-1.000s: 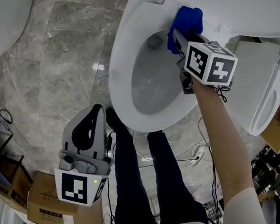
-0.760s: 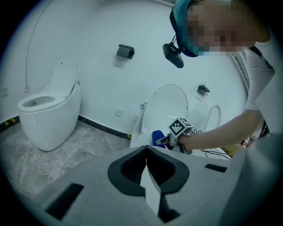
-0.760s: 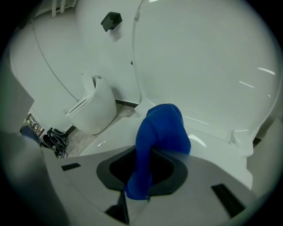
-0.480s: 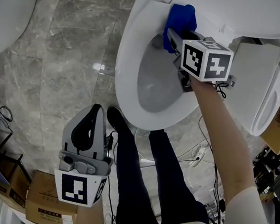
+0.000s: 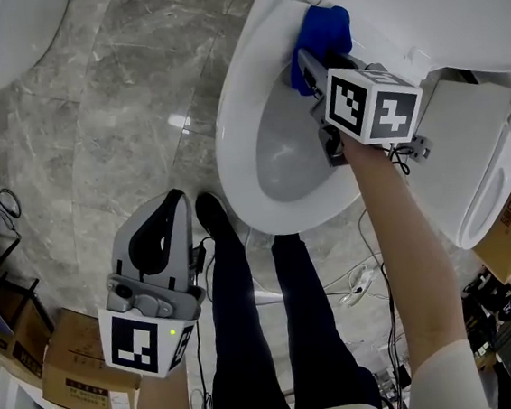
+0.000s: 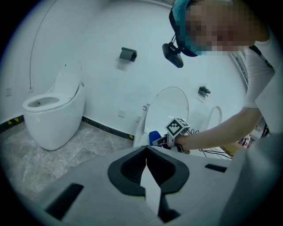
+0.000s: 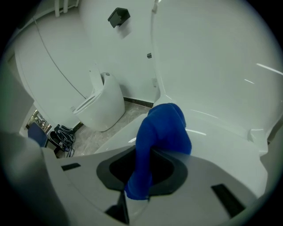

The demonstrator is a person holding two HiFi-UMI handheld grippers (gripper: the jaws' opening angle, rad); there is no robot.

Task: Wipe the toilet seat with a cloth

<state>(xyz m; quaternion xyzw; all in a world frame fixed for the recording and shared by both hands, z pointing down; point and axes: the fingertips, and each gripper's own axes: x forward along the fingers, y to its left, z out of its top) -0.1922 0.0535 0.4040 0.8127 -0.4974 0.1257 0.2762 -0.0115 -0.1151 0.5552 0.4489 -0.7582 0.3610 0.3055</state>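
Right gripper (image 5: 310,64) clamping blue cloth (image 5: 324,28) on toilet seat (image 5: 236,147), left gripper (image 6: 146,153) jaws together — its own view only.

The right tongs (image 5: 311,64) press a blue cloth (image 5: 323,27) onto the back of the white toilet seat (image 5: 234,129). The left tongs (image 5: 164,219) hang well apart from it, over the grey marble floor (image 5: 109,105), near a cardboard box (image 5: 73,372).

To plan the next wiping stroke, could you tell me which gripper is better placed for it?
The right. The right gripper is shut on the blue cloth, which lies on the back of the toilet seat. The left gripper is shut, empty, over the floor, away from it.
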